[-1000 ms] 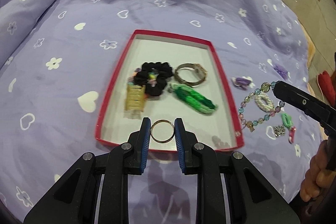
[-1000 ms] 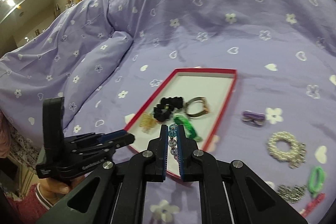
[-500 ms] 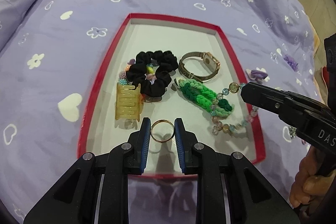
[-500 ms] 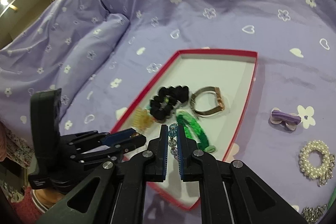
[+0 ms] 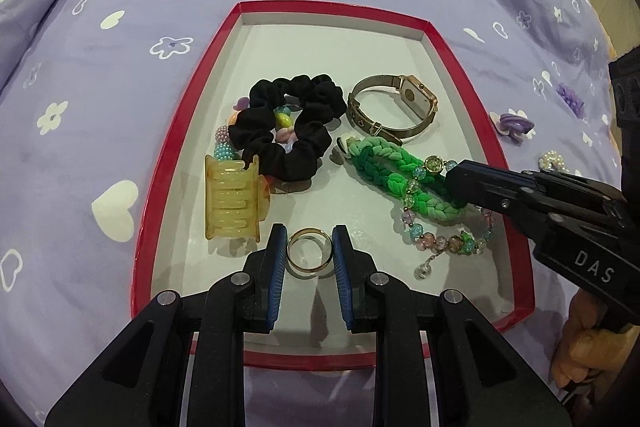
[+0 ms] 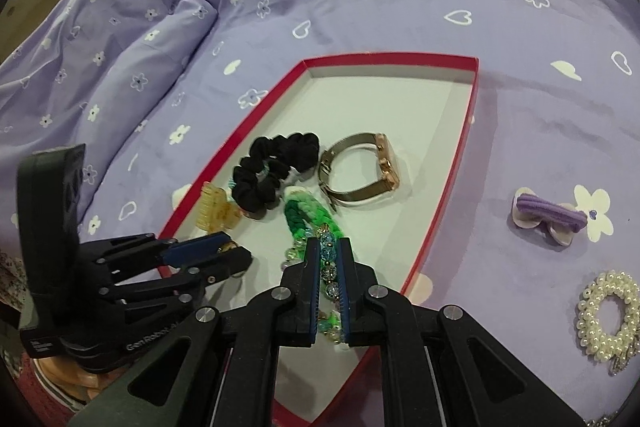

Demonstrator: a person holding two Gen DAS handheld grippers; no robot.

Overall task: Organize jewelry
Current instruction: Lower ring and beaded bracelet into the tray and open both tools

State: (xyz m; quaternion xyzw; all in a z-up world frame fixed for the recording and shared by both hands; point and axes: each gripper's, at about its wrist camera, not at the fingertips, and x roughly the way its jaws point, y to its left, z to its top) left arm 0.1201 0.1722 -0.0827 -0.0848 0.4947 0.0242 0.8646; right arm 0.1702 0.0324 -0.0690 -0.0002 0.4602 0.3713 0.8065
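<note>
A red-rimmed tray (image 5: 188, 115) (image 6: 464, 147) lies on the purple bedspread. It holds a black scrunchie (image 5: 296, 127) (image 6: 276, 171), a watch (image 5: 394, 107) (image 6: 360, 171), a green braided band (image 5: 396, 175) (image 6: 308, 215) and a yellow hair claw (image 5: 232, 203) (image 6: 214, 211). My left gripper (image 5: 310, 247) (image 6: 224, 251) is shut on a gold ring (image 5: 310, 254) low over the tray's near end. My right gripper (image 6: 329, 251) (image 5: 456, 183) is shut on a glass-bead bracelet (image 5: 436, 239) (image 6: 329, 259) that drapes over the green band onto the tray floor.
On the bedspread right of the tray lie a purple hair tie (image 6: 552, 215) (image 5: 514, 123) and a pearl scrunchie (image 6: 608, 315) (image 5: 554, 161). A folded ridge of bedding (image 6: 120, 47) rises at the left.
Both grippers have moved forward and down over the tray. The bead bracelet came from outside the tray's right side and now lies partly on the tray floor.
</note>
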